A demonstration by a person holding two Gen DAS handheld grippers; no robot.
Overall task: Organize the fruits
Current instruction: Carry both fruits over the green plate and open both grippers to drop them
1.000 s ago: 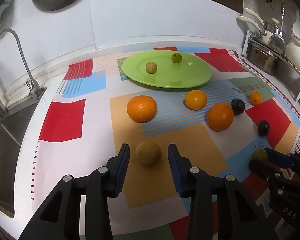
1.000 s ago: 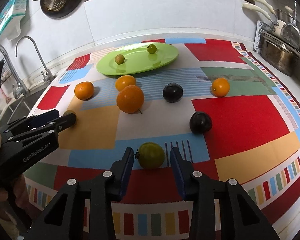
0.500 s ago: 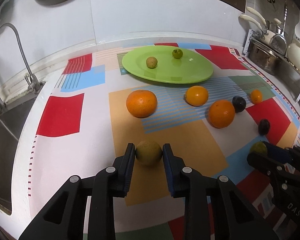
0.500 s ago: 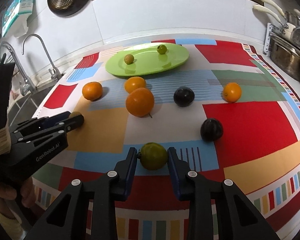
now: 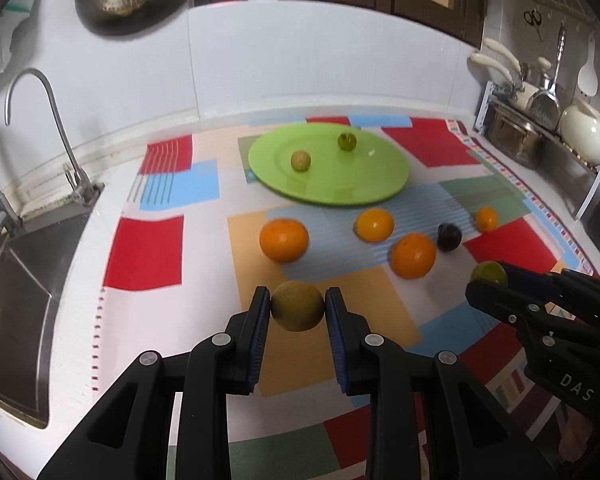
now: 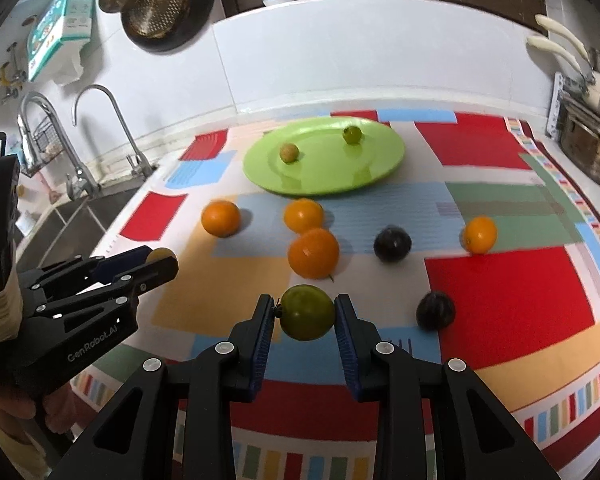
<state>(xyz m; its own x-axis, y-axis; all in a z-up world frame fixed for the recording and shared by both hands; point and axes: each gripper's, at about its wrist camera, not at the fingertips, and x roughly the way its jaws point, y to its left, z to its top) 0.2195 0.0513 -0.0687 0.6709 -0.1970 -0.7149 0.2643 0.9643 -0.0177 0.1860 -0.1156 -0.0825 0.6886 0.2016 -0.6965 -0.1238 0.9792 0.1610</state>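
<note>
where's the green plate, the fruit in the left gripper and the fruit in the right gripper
green plate (image 5: 364, 188): left wrist view, bare front part.
yellow-brown fruit (image 5: 297, 306): left wrist view, middle, between the pads.
green fruit (image 6: 307, 312): right wrist view, middle, between the pads.

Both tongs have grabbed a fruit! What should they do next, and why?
Probably carry both over to the green plate. The left tongs are shut on the brownish fruit, the right tongs on the green fruit, and two similar small fruits already sit on that plate.
</note>
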